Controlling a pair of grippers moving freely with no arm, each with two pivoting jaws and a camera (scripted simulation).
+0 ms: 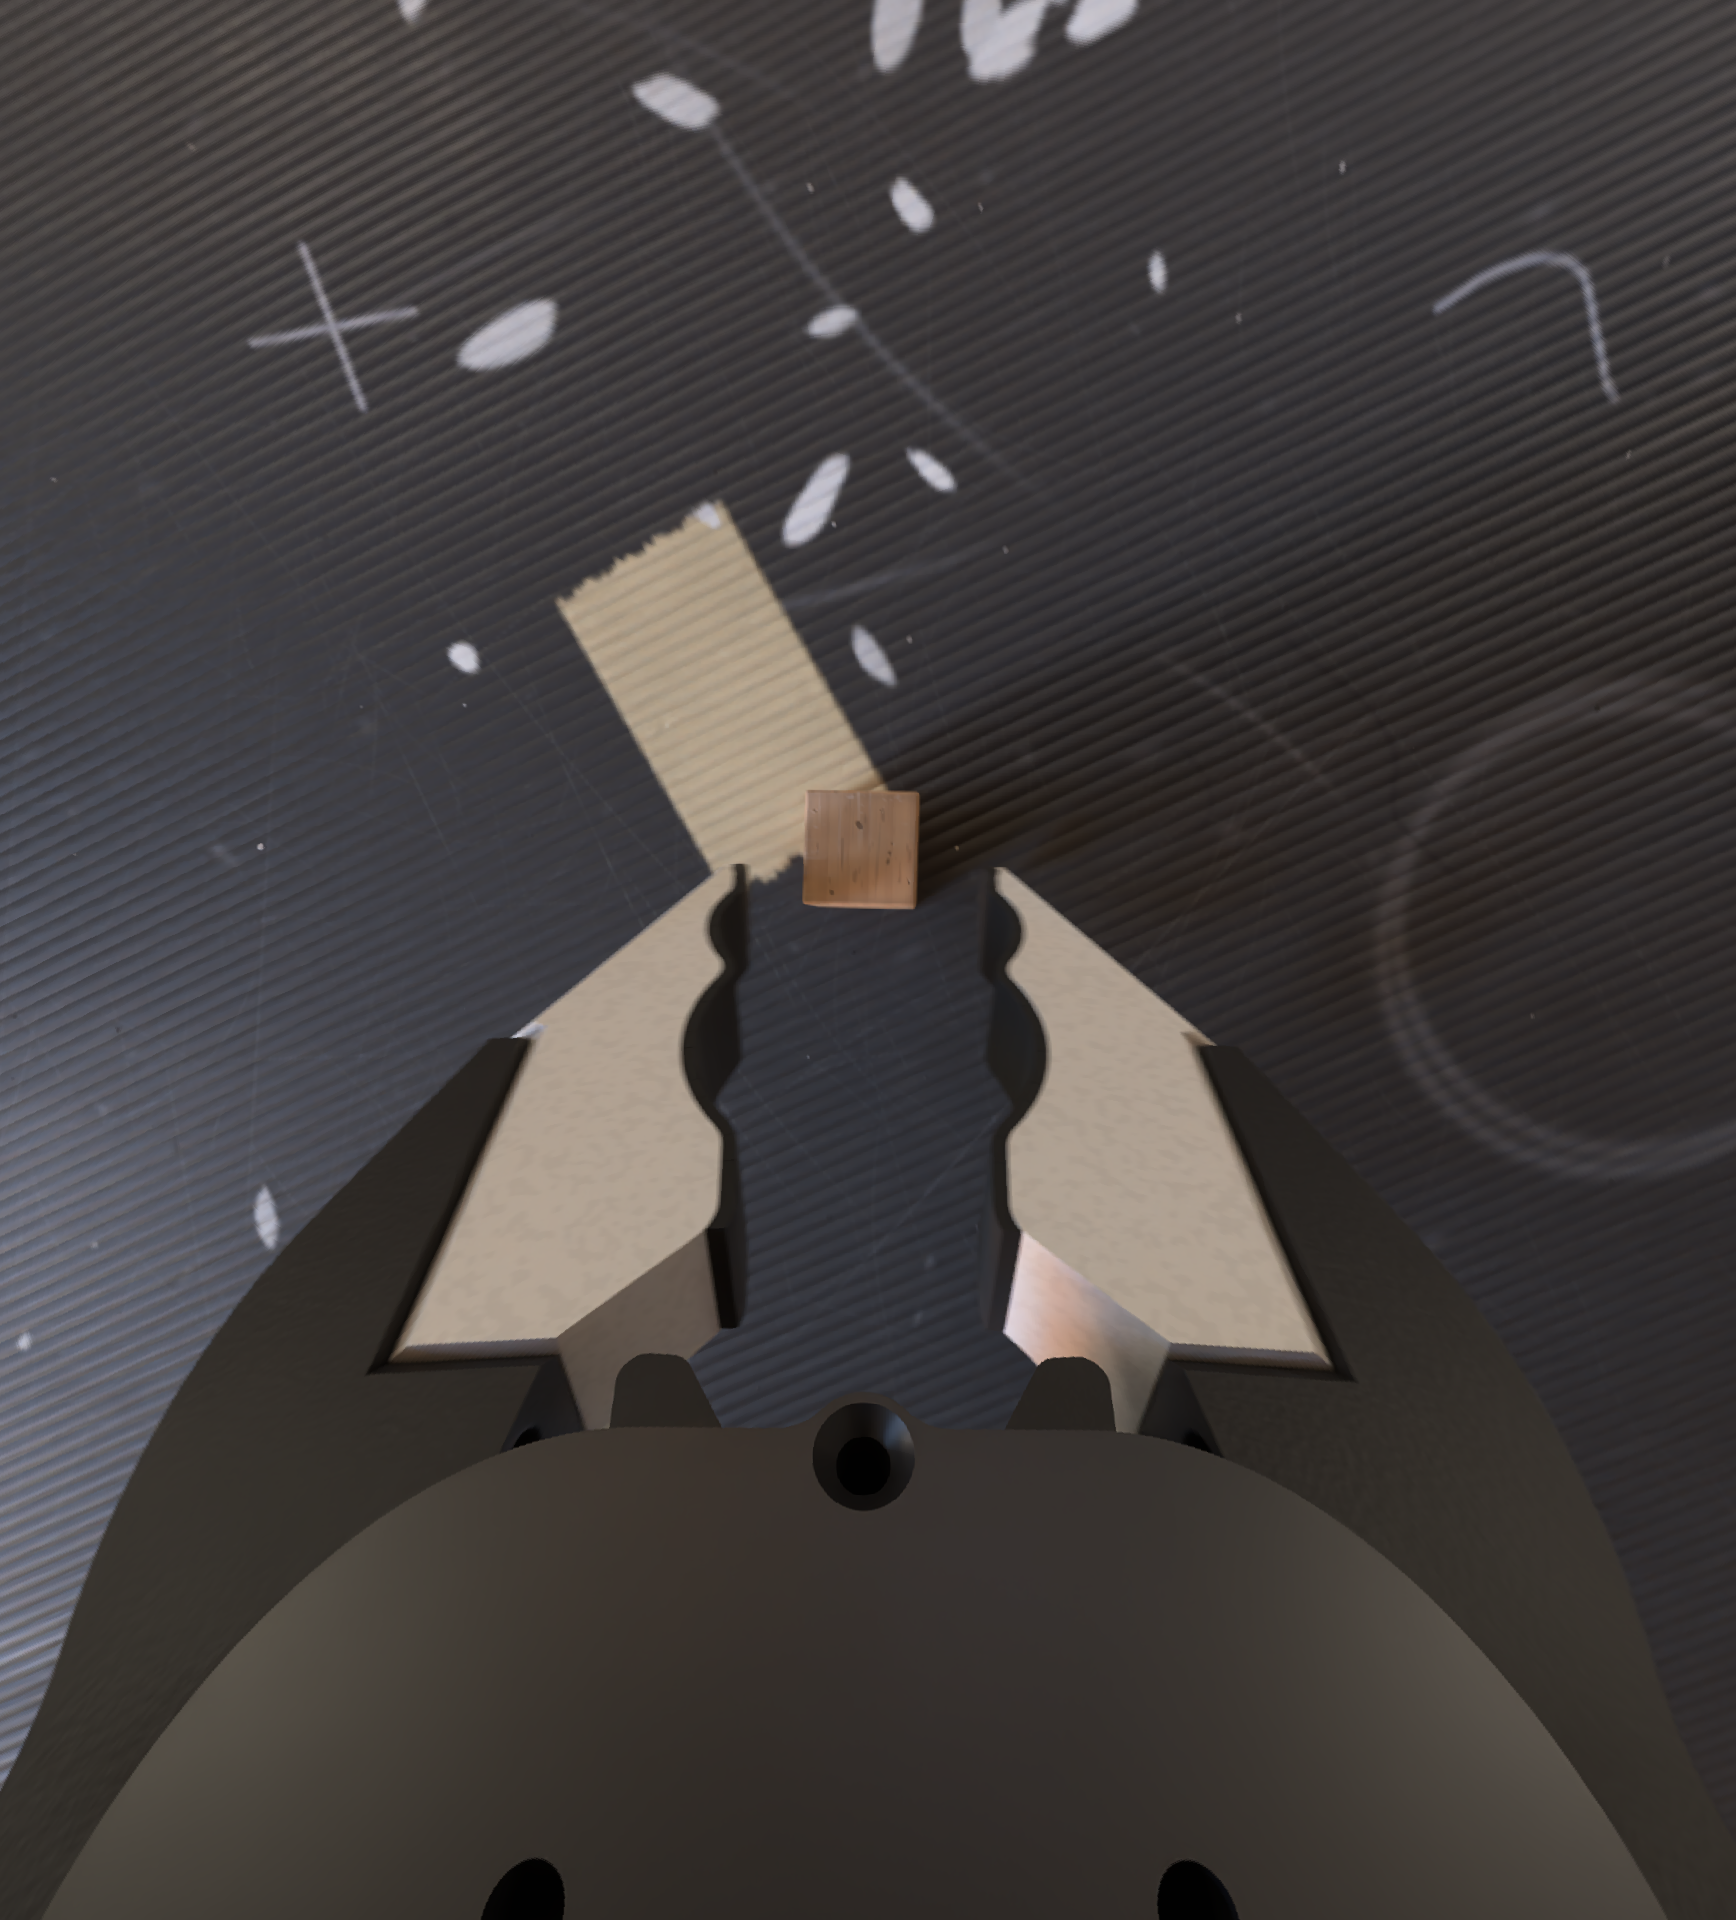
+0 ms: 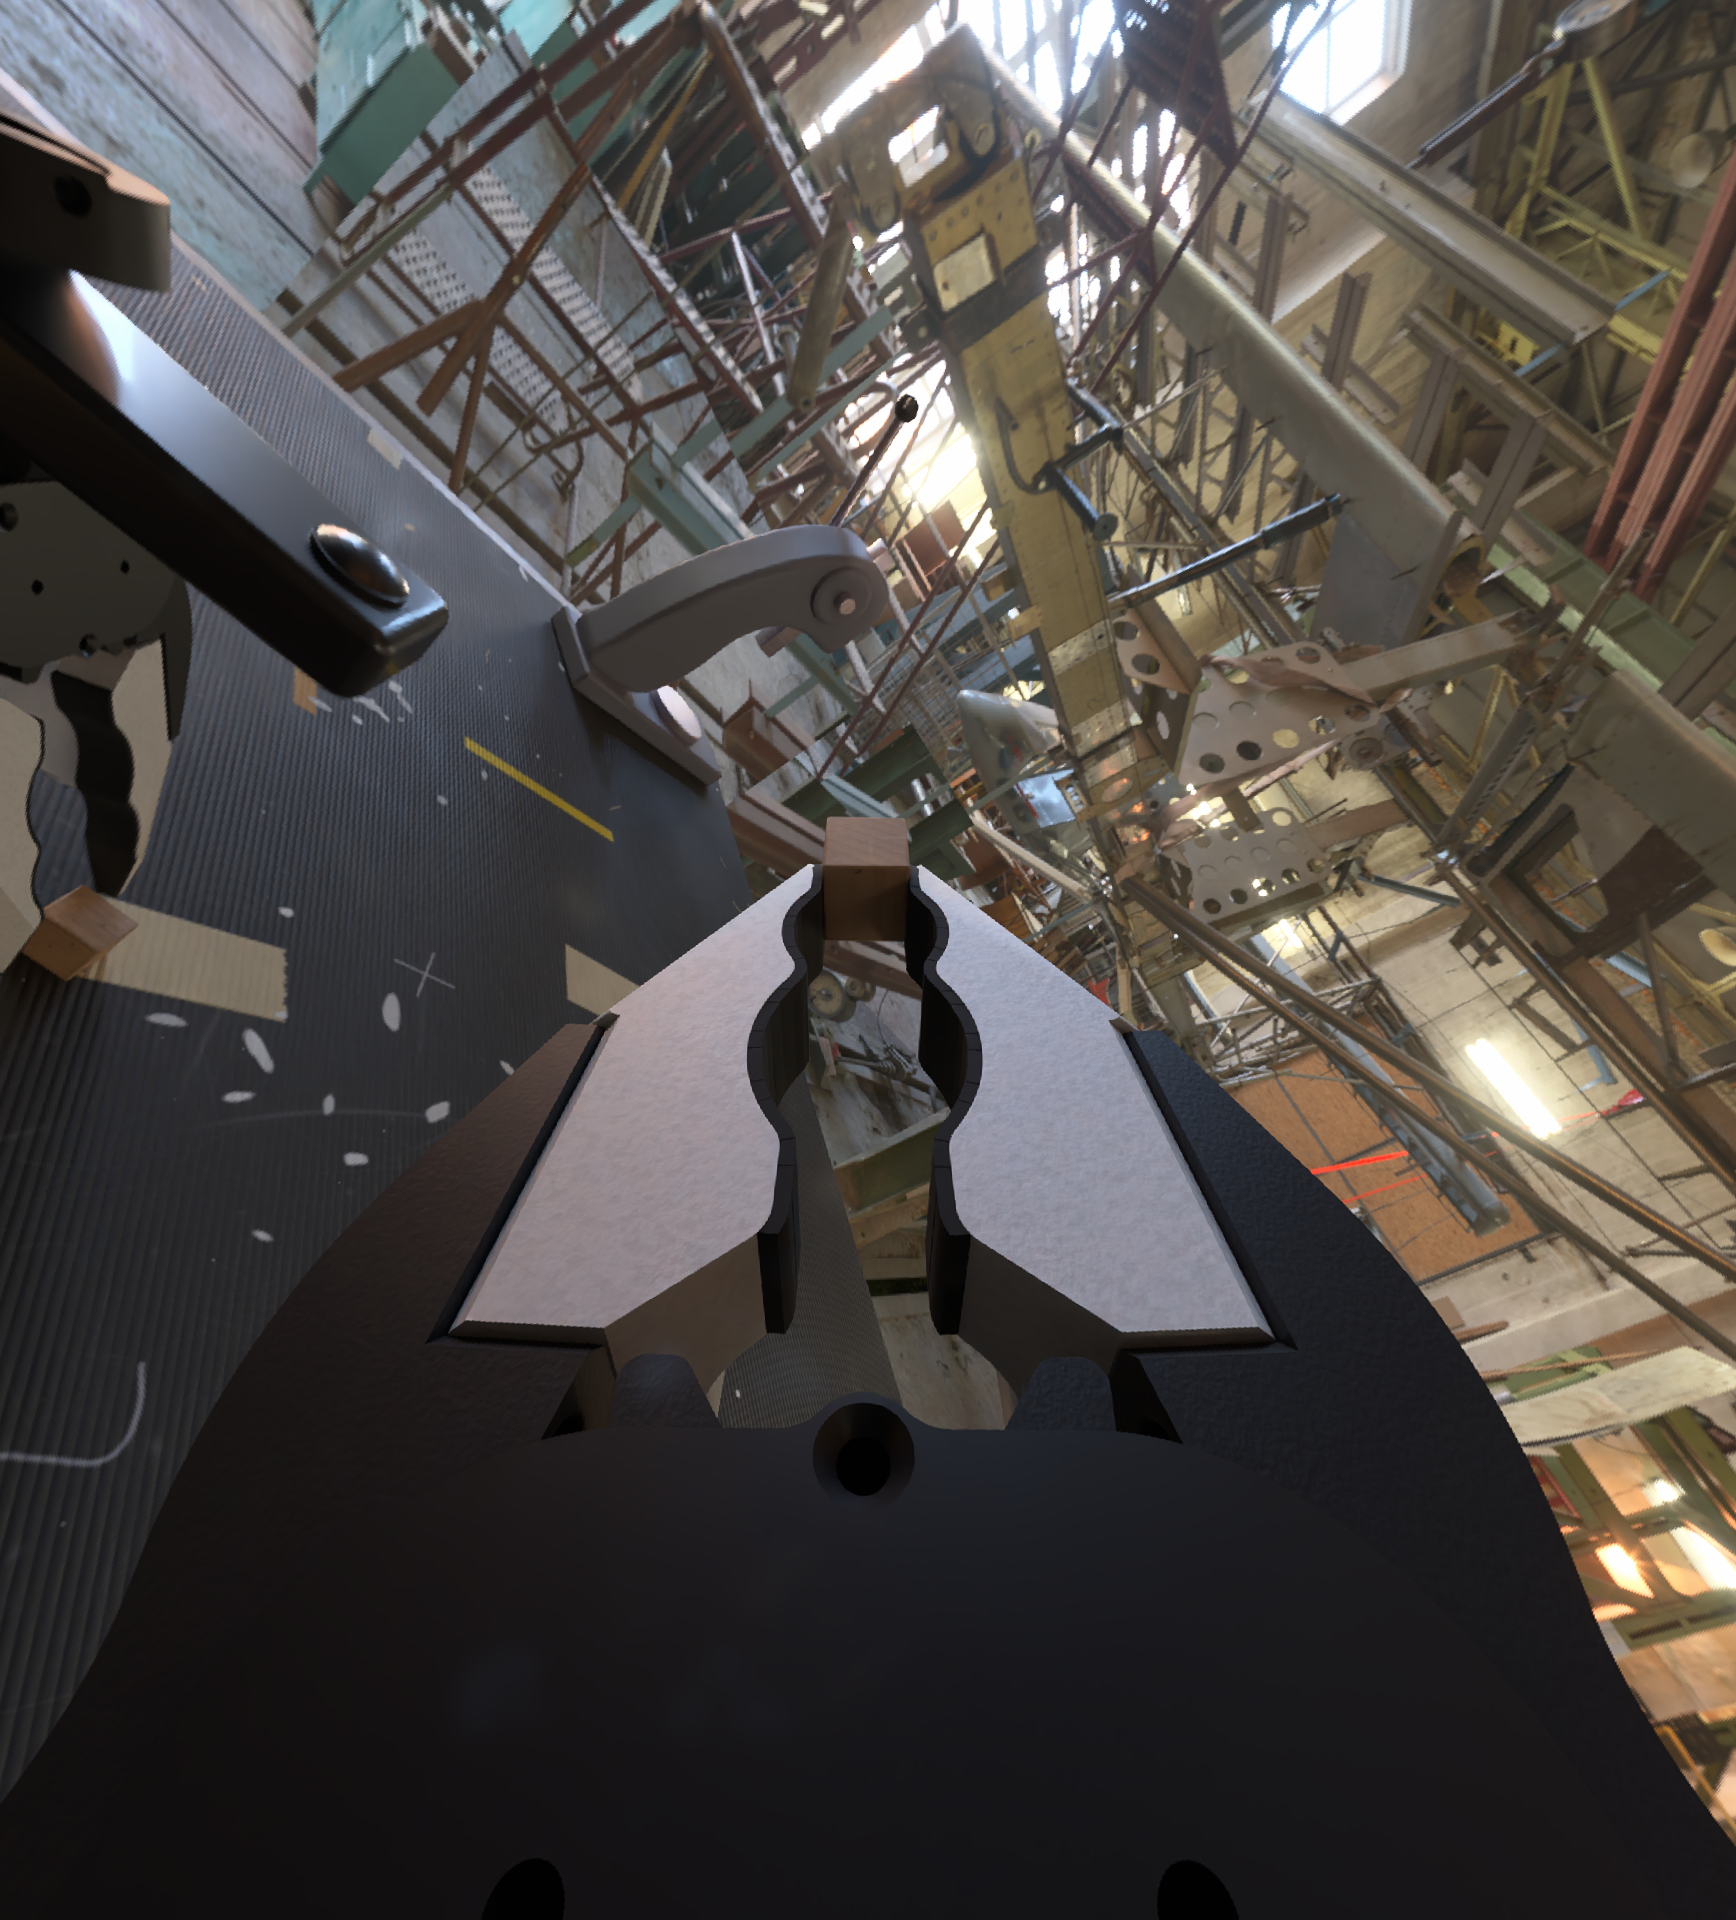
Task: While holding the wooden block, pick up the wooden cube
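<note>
My left gripper wide open over dark mat; cube just past tips, partly on tape.

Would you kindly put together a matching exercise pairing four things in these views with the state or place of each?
Things:
1. wooden cube
2. wooden block
3. left gripper
4. strip of tan tape

States or places:
A. stuck flat on the dark mat
B. clamped between fingertips, off the table
C. open, fingers either side of a small piece of wood
D. resting on the mat at the tape's end

Pairs: 1-D, 2-B, 3-C, 4-A
</note>
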